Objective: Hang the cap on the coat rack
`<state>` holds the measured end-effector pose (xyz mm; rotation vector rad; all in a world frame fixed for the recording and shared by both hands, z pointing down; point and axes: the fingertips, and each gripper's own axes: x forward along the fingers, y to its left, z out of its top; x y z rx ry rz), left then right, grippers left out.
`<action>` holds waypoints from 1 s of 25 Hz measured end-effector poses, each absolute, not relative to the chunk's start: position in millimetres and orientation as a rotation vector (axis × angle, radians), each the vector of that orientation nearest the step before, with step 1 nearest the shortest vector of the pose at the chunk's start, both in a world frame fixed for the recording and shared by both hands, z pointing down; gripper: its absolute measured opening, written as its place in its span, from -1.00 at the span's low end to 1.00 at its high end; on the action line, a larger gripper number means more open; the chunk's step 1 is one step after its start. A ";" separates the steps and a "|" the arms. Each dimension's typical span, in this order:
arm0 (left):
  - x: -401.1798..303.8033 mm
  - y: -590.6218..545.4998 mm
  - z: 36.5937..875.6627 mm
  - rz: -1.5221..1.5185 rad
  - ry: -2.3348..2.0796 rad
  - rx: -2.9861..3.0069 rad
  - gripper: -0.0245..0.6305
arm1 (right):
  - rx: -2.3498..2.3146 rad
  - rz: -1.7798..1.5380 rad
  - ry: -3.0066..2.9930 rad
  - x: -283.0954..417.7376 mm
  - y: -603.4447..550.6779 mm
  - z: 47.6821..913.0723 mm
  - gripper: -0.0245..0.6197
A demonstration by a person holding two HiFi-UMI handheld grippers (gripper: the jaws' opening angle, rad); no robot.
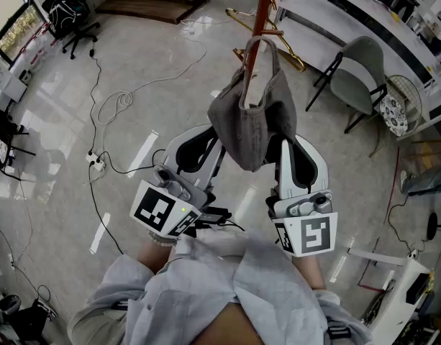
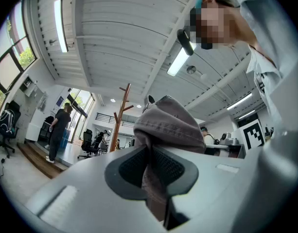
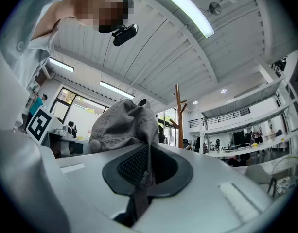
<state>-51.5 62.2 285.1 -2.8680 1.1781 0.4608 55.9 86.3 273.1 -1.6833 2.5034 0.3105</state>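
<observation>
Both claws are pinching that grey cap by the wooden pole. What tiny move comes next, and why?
Probably nudge the cap toward the coat rack so its strap loop hooks onto it, jaws kept shut for now. The left gripper and right gripper each pinch the cloth. The loop stands right against the rack, but I cannot tell whether it is hooked yet.

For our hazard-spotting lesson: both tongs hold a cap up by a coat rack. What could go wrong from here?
1. The cap is held only by cloth pinched in the left tongs and right tongs; if either lets go early, it may drop.
2. Its strap may miss the coat rack peg; whether it is hooked is unclear.
</observation>
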 end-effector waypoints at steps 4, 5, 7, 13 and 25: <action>-53.0 63.2 285.3 0.464 1.181 -2.863 -0.81 | -1.678 0.313 2.505 54.9 86.8 273.5 -0.88; -53.3 63.7 284.7 0.467 1.181 -2.861 -0.81 | -1.676 0.314 2.505 54.6 87.2 272.9 -0.88; -53.7 64.6 283.2 0.471 1.181 -2.859 -0.81 | -1.673 0.317 2.504 54.3 88.0 271.6 -0.88; -54.6 65.0 280.8 0.479 1.172 -2.861 -0.82 | -1.680 0.314 2.495 53.5 88.9 269.6 -0.88; -61.2 79.8 269.8 0.519 1.104 -2.847 -0.82 | -1.701 0.330 2.435 48.2 106.6 262.3 -0.88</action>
